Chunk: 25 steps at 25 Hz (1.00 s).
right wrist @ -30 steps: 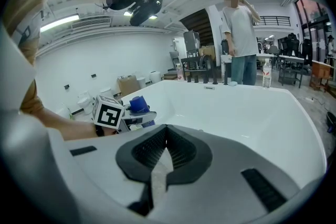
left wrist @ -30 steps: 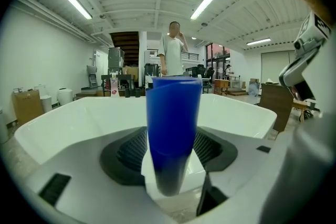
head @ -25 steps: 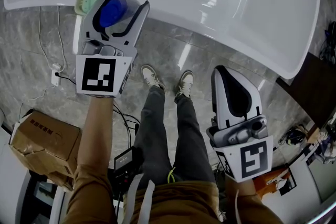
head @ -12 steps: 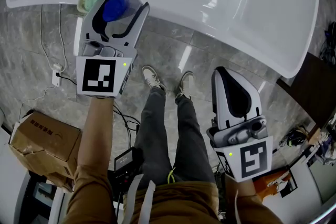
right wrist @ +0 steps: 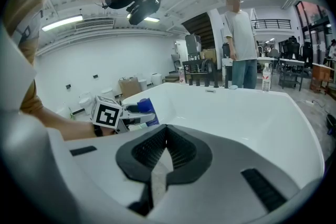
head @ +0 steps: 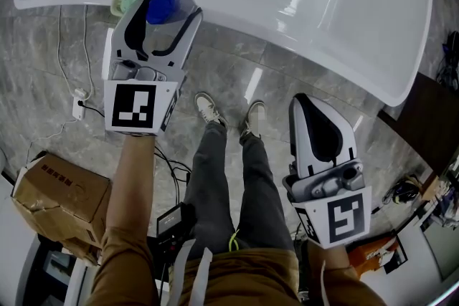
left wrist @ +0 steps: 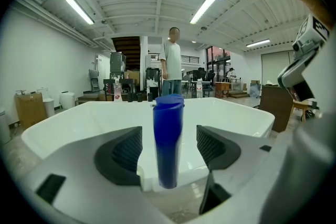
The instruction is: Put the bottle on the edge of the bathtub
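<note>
Head view gives you only the blue cap of the bottle (head: 163, 7), at 11 o'clock. Left gripper view shows it upright on the bathtub (head: 308, 18) rim. Your left gripper (head: 174, 2) fingers are released and have just been opening, with gaps at 3 and 9. The rim's outer edge is at 6. Right gripper (right wrist: 166, 136) fingers are clenched, empty.

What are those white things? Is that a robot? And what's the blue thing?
Not a robot: a person holds a gripper in each hand, like big tongs. The head view comes from a camera on the person's head, looking down. The two gripper views come from cameras riding on each gripper. The blue bottle stands upright on the edge of the white bathtub, between the jaws of the left gripper. Those jaws have just been opening and do not touch it. The right gripper is shut and empty.
</note>
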Tool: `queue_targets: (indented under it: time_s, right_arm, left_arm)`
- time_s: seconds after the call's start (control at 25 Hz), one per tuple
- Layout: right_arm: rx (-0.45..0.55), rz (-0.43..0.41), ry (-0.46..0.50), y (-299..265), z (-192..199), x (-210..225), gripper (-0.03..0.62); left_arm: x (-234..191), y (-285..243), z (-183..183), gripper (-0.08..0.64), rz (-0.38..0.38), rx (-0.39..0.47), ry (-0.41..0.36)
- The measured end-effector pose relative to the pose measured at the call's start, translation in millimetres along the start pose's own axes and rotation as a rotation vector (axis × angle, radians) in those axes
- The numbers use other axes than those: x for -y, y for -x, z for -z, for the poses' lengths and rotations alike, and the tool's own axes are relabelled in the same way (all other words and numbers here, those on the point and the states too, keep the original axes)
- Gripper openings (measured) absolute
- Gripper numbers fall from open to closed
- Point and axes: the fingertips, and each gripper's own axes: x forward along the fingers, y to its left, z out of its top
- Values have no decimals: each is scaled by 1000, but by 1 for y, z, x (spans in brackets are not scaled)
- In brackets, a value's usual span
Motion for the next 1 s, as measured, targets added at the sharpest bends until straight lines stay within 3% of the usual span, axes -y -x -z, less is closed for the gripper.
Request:
queue_targets:
  time_s: [1.0]
  right_arm:
    - [54,-62,67,44,-31,-25,5]
  left_arm:
    - [12,68,-43,311,-75,36,5]
